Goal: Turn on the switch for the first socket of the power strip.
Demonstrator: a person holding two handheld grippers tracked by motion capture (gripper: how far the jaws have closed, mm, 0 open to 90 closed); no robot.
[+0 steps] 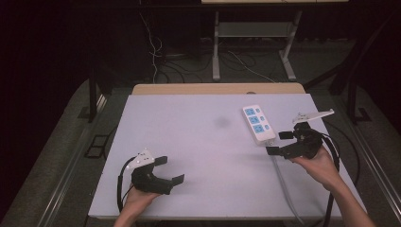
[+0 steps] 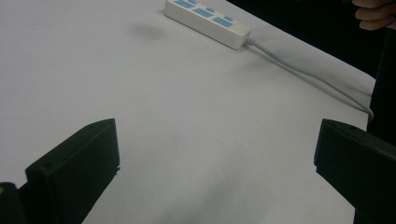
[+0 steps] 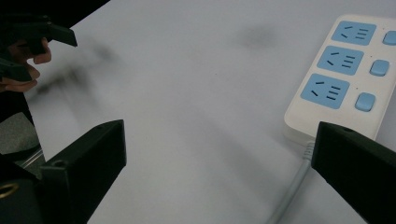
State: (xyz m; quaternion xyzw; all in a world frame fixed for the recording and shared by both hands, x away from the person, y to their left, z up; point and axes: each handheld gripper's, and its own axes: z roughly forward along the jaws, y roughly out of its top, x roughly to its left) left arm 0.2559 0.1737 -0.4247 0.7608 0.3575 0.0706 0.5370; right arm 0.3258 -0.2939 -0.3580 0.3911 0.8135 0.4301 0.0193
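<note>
White counter (image 1: 198, 156) sits in a dark room, cables on the floor behind. Power strip (image 1: 258, 124) lies flat at the far right, three blue sockets up, its cord (image 1: 283, 184) running back toward the near edge. Right tongs (image 1: 280, 143) are spread wide, empty, just beside the strip's cord end; w/ the strip this close, they look set to take it. Left tongs (image 1: 171, 170) also spread, holding nothing, low over bare counter at near left, well apart from the strip. To grip well: right tongs should straddle the strip's narrow width, not the cord, come down level, close slowly so the body doesn't skid. Left can steady the far end if it slides.
</note>
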